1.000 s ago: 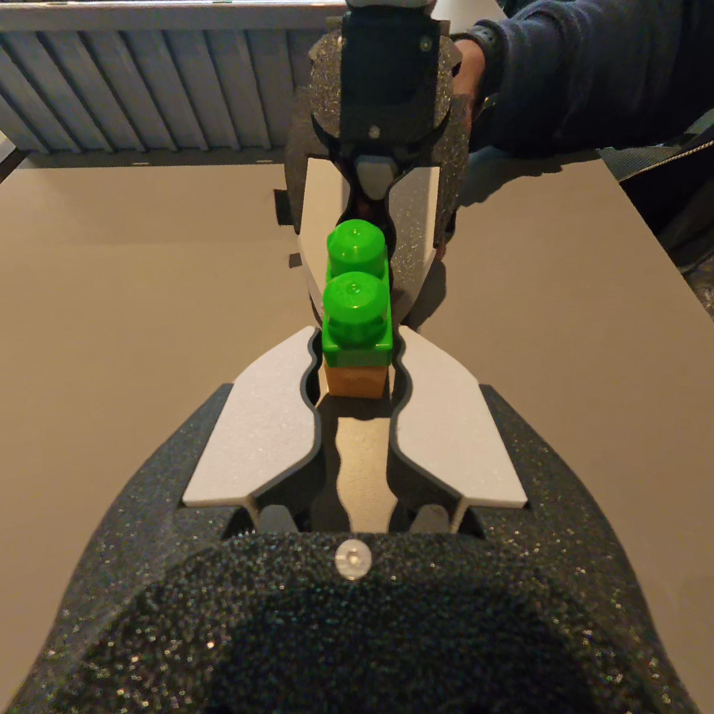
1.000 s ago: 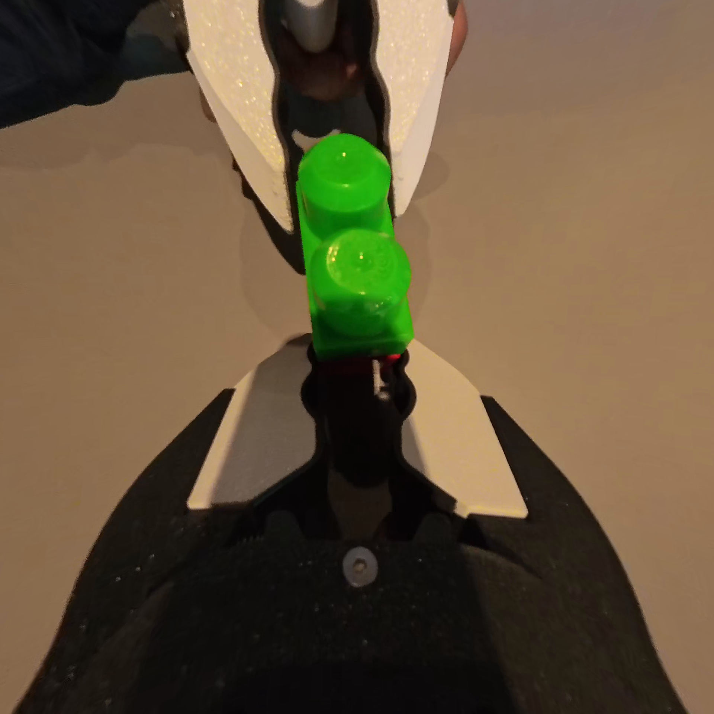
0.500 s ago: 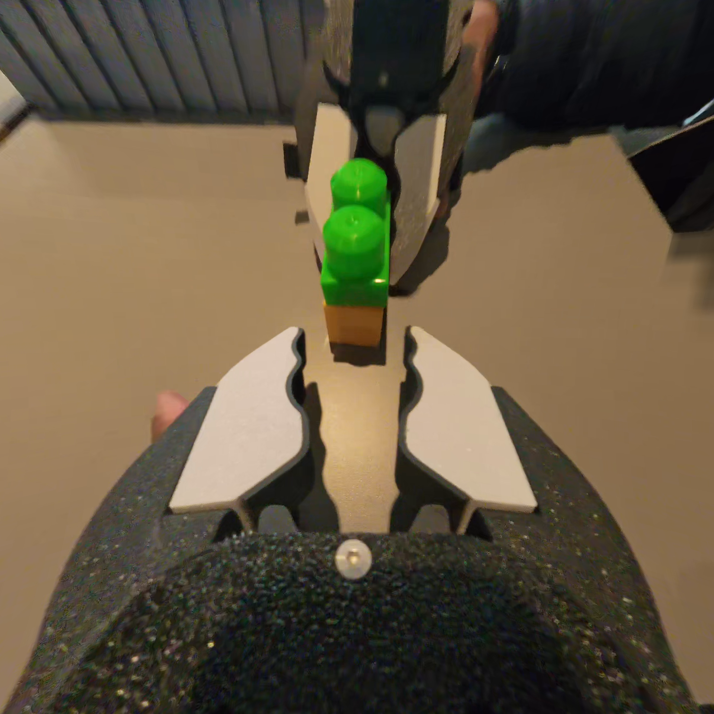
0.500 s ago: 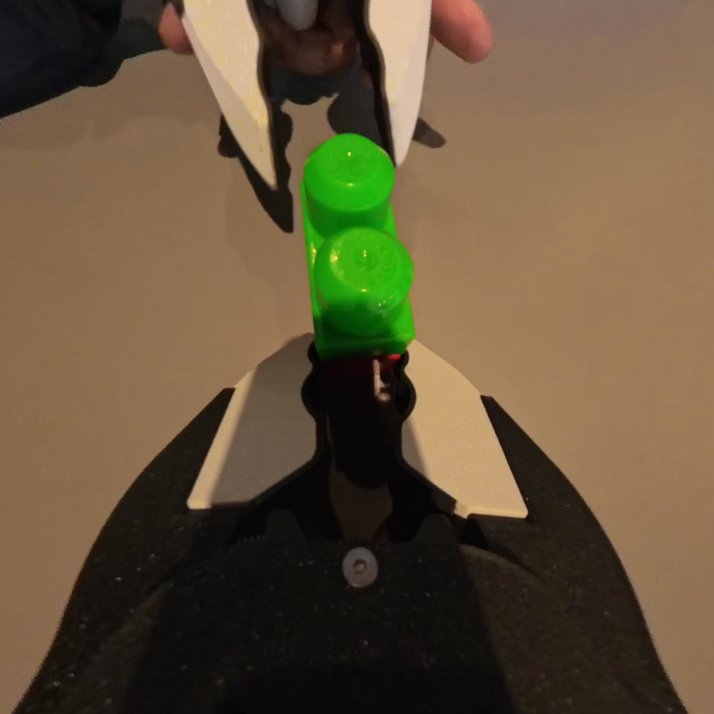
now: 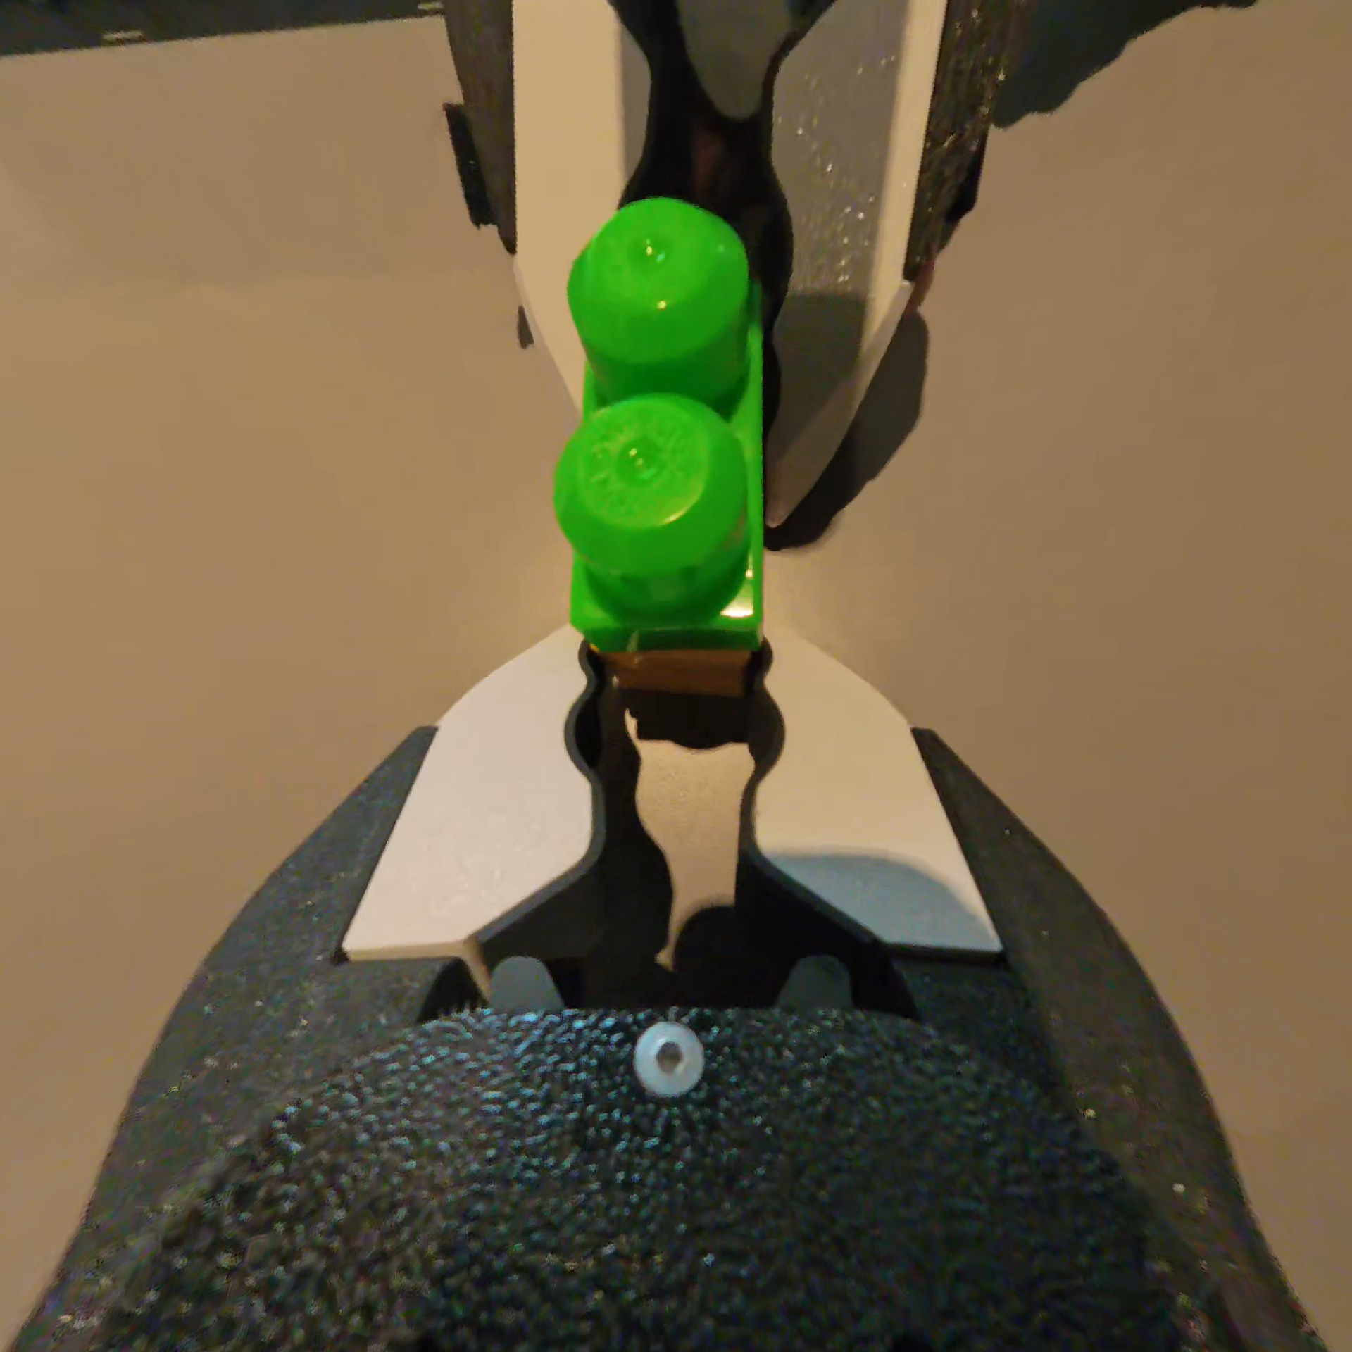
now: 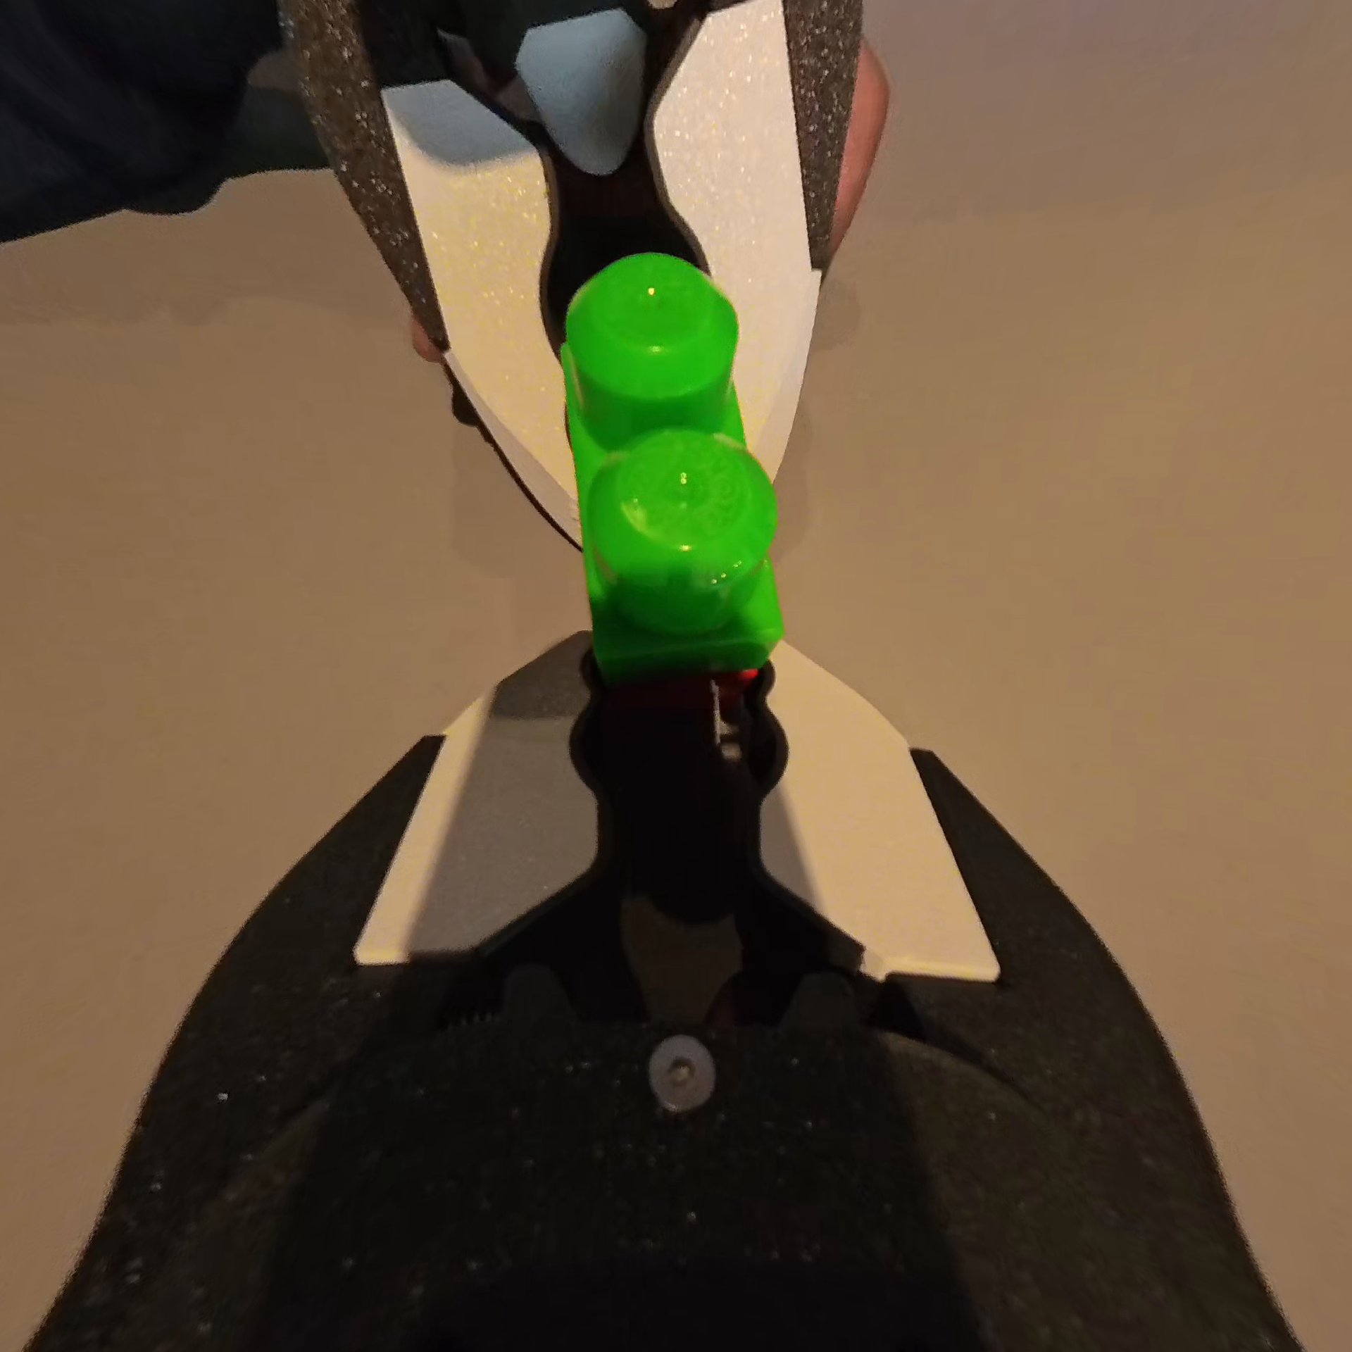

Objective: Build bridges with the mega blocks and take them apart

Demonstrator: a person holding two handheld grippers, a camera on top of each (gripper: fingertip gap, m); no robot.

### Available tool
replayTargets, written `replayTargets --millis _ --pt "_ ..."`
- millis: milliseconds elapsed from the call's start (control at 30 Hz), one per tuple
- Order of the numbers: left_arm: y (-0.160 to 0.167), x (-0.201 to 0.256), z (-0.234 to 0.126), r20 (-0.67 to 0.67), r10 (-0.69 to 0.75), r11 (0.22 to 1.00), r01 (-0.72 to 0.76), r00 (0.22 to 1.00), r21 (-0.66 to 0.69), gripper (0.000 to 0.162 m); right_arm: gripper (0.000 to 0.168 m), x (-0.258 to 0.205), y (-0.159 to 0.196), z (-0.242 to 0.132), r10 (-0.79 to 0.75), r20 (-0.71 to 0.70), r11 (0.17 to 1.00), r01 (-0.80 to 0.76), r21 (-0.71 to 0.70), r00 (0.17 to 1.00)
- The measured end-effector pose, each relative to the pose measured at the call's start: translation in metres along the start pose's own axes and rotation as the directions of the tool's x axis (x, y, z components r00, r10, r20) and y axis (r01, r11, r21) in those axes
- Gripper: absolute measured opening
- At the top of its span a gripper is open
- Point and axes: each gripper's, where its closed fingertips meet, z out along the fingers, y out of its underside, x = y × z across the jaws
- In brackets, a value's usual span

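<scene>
Plain tan table beneath us, our left gripper pinching the orange block, our right gripper pinching the red block, green block bridging both.

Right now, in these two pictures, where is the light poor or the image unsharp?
Left wrist view: green block sharp, small glare on its studs; orange block dim underneath. Right wrist view: softer; the red block is nearly lost in shadow between the right gripper tips.

Both wrist views face each other closely, sharing the green block.
</scene>
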Motion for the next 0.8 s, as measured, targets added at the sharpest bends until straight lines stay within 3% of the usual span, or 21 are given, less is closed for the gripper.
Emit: replayTargets --millis 267,533,700,800 --pt "-0.001 0.0 0.001 0.095 -0.083 0.996 0.084 0.992 -0.002 0.036 0.037 0.002 0.001 -0.001 0.015 -0.014 1.0 -0.015 -0.001 1.0" --pt "-0.001 0.0 0.002 0.092 -0.103 0.995 0.104 0.99 -0.006 0.036 0.038 0.002 0.001 -0.001 0.024 -0.032 1.0 -0.024 0.003 0.999" --pt "-0.002 0.0 0.002 0.091 -0.103 0.995 0.103 0.991 -0.005 0.036 0.052 -0.001 0.008 -0.003 -0.044 -0.027 0.999 0.043 -0.032 0.999" --pt "-0.002 0.0 0.002 0.09 -0.101 0.995 0.102 0.991 -0.004 0.036 0.057 -0.003 0.0 -0.01 -0.088 -0.037 0.995 0.09 0.046 0.995"
